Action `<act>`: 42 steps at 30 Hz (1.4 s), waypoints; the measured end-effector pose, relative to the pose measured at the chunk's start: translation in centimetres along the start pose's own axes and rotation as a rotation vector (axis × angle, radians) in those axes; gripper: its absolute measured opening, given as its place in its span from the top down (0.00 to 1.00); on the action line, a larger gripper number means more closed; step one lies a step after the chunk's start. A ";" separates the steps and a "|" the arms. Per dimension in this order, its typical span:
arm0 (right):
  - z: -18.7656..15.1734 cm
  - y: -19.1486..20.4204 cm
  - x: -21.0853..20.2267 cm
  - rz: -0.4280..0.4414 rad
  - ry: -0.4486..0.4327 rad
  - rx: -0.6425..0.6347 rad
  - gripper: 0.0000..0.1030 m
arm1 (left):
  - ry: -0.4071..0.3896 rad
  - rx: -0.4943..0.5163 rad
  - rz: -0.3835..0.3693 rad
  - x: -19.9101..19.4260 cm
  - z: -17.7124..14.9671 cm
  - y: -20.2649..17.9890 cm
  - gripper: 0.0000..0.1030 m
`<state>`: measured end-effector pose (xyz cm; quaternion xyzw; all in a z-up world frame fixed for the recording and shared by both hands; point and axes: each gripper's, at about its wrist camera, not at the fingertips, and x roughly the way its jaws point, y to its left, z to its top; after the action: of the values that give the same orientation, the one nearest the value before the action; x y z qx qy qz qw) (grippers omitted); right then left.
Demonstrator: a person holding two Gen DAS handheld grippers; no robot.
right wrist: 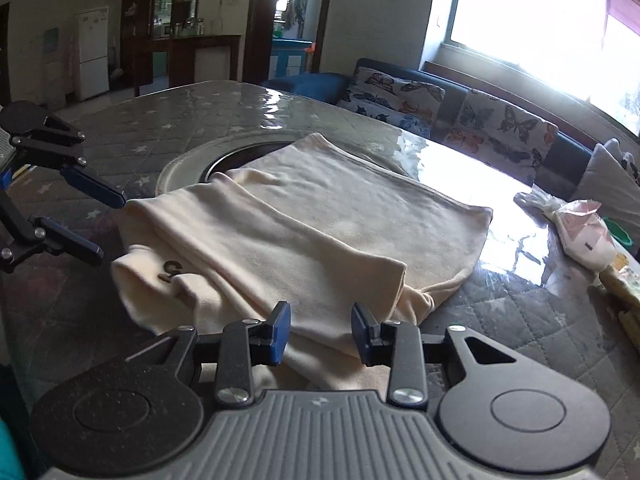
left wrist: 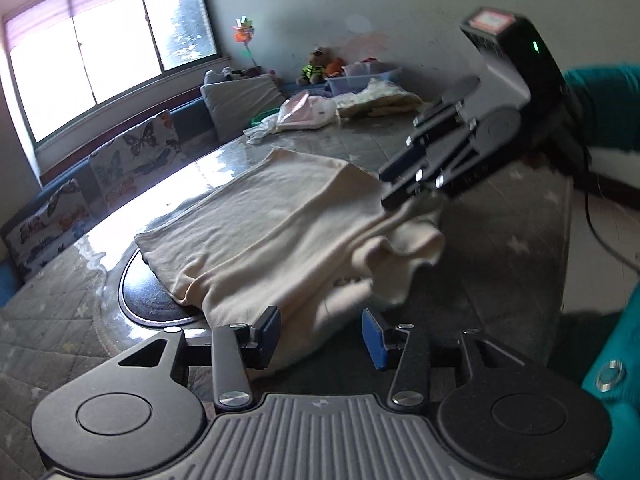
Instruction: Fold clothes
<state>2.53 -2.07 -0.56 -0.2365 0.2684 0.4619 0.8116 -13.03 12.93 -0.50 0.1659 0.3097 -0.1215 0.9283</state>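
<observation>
A cream garment [left wrist: 276, 236] lies folded on the glass-topped table, partly over a dark round inset [left wrist: 148, 300]. It also shows in the right wrist view [right wrist: 320, 236], with dark lettering near its left fold. My left gripper [left wrist: 320, 338] is open, its blue pads either side of the garment's near edge; it also appears at the left of the right wrist view [right wrist: 104, 224]. My right gripper [right wrist: 320, 334] is open over the garment's near edge. In the left wrist view it [left wrist: 394, 188] hovers just above the garment's far right corner.
The table [right wrist: 520, 312] has a quilted grey cover under glass. Plastic bags and folded cloth [left wrist: 312, 112] lie at its far end. A bench with butterfly cushions [right wrist: 480, 124] runs under the window. A white fridge [right wrist: 92, 52] and doorway stand beyond.
</observation>
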 end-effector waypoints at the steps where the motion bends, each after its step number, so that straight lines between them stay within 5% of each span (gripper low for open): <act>1: 0.0 0.1 -0.4 0.002 0.000 -0.013 0.68 | 0.006 0.018 0.007 0.2 -0.2 -0.3 0.53; 10: -1.4 1.5 -2.7 -0.009 0.042 -0.122 0.56 | -0.028 0.119 0.018 2.4 -0.1 -2.1 0.53; 13: -1.9 2.0 -3.2 -0.018 0.055 -0.158 0.46 | -0.030 0.104 0.011 2.9 -0.1 -2.1 0.69; 17: -2.6 2.7 -3.2 -0.026 0.060 -0.224 0.41 | -0.047 0.025 0.007 2.8 0.4 -0.9 0.89; 26: -2.9 3.9 -1.6 -0.010 -0.006 -0.338 0.33 | -0.098 -0.173 -0.011 3.0 2.6 3.3 0.91; 32: -1.6 2.7 1.0 0.026 -0.049 -0.278 0.47 | -0.084 -0.241 -0.038 3.7 2.7 4.7 0.91; 36: -0.8 1.5 2.0 0.075 -0.029 -0.209 0.81 | -0.073 -0.215 -0.039 3.4 2.4 4.3 0.86; 42: 0.3 0.2 1.9 0.126 -0.017 -0.115 0.86 | -0.054 -0.123 -0.004 2.9 1.3 2.3 0.70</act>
<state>3.26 -0.63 -1.64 -0.2613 0.2490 0.5288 0.7682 -9.37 14.18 -0.77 0.1045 0.2919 -0.1085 0.9445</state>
